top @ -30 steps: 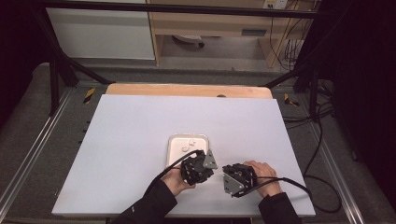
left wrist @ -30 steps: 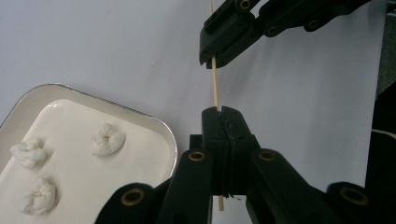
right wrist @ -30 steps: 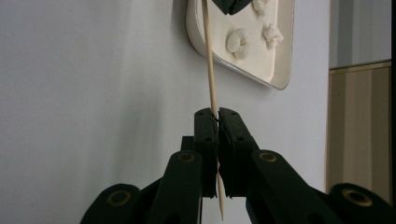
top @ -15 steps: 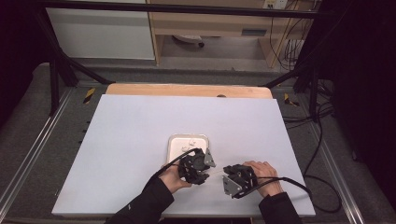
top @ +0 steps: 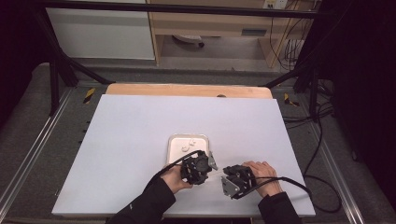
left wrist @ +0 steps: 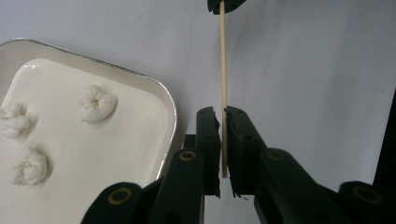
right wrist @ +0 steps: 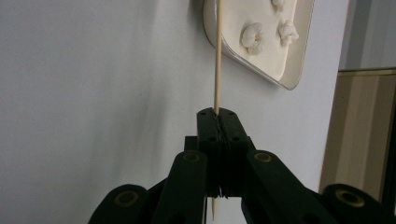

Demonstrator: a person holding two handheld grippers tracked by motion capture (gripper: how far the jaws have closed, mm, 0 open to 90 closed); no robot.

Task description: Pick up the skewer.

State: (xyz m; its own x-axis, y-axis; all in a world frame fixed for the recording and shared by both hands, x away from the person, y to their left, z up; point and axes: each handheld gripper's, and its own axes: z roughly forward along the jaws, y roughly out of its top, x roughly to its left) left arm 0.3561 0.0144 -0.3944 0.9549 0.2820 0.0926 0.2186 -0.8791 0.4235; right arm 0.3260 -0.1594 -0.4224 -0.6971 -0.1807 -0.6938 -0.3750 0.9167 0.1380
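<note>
At the near edge of the white surface (top: 116, 154) the person's 2 forearms come in, each hand carrying a gripper. The right gripper (right wrist: 218, 112) is clenched on a thin wooden skewer (right wrist: 217, 56): its jaws meet with no gap, and the stick passes between them, sticking out a little behind and much farther ahead. In the high view the right gripper (top: 227, 179) sits near the front edge, right of centre, with its cable trailing off to the right.

Just beside it to the left is the left gripper (top: 209, 164). In the left gripper view (left wrist: 223, 114) the same skewer (left wrist: 223, 70) runs between its 2 jaws; the right one touches the stick, while a thin slit shows on the left side. These jaws have just been closing with the skewer between them. The skewer thus spans both grippers, held level just above the surface.

Directly beyond the left gripper lies a white tray (top: 173, 142) with rounded corners and a metallic rim, flat on the surface. In it are 3 small white puffy lumps (left wrist: 96, 102), well apart from the skewer.

Farther off, a wooden strip (top: 187, 89) borders the far edge of the surface.
</note>
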